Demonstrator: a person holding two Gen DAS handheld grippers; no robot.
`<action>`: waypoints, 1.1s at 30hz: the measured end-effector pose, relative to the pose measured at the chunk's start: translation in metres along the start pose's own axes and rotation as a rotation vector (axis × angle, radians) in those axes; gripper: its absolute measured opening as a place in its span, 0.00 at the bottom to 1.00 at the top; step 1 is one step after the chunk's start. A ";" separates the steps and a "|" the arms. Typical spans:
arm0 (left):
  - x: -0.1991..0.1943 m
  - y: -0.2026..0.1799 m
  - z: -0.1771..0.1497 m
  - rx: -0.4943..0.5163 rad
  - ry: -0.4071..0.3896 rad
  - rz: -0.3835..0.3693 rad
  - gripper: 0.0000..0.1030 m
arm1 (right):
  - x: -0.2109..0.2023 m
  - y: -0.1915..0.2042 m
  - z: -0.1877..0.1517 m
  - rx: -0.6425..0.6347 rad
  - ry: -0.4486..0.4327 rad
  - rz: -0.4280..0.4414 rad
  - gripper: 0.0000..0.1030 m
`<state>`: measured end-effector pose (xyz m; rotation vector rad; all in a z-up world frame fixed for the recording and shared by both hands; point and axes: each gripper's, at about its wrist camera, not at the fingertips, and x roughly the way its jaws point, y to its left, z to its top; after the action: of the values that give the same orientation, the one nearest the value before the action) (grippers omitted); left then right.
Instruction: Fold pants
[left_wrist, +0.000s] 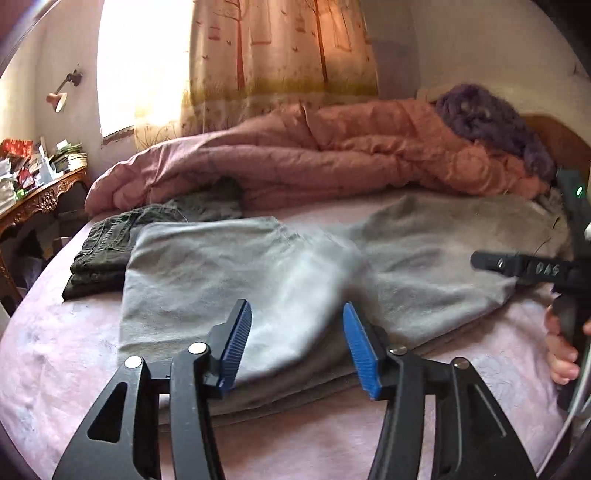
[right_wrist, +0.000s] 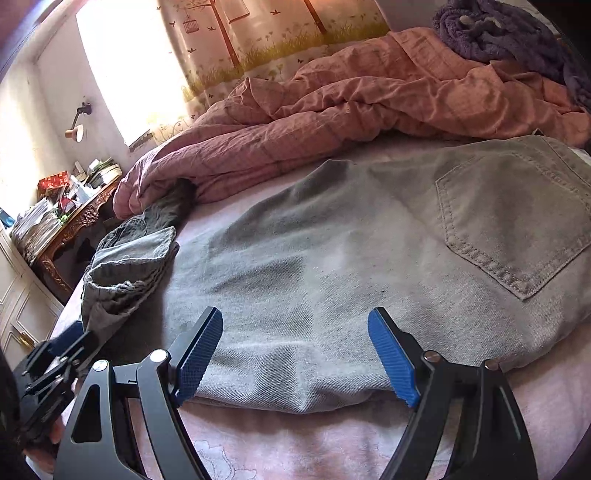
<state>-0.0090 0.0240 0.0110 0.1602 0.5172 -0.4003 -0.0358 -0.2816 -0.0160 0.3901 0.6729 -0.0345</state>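
Observation:
Light grey jeans (left_wrist: 221, 266) lie across the pink bed sheet (left_wrist: 332, 435). A leg is folded over toward the left, and that fabric is blurred. My left gripper (left_wrist: 297, 332) is open at the near edge of the fold, its blue pads on either side of the cloth without pressing it. In the right wrist view the jeans (right_wrist: 332, 251) show a back pocket (right_wrist: 513, 225) at the right and bunched leg ends (right_wrist: 125, 269) at the left. My right gripper (right_wrist: 295, 354) stands open over the jeans' near edge, with nothing gripped.
Folded dark green pants (left_wrist: 99, 254) sit at the left beside the jeans. A crumpled pink duvet (left_wrist: 295, 155) and a purple fluffy blanket (left_wrist: 491, 118) fill the far side of the bed. A cluttered carved wooden table (left_wrist: 40, 192) stands left of the bed.

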 end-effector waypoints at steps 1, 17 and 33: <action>-0.004 0.013 0.001 -0.040 -0.014 0.020 0.52 | 0.000 0.003 0.000 -0.005 0.001 0.003 0.80; 0.013 0.155 -0.054 -0.543 0.194 0.176 0.49 | 0.068 0.097 -0.011 0.019 0.272 0.350 0.46; 0.012 0.156 -0.056 -0.535 0.180 0.184 0.50 | 0.082 0.114 -0.027 0.124 0.282 0.388 0.19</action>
<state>0.0390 0.1758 -0.0359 -0.2737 0.7625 -0.0586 0.0298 -0.1586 -0.0462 0.6473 0.8654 0.3544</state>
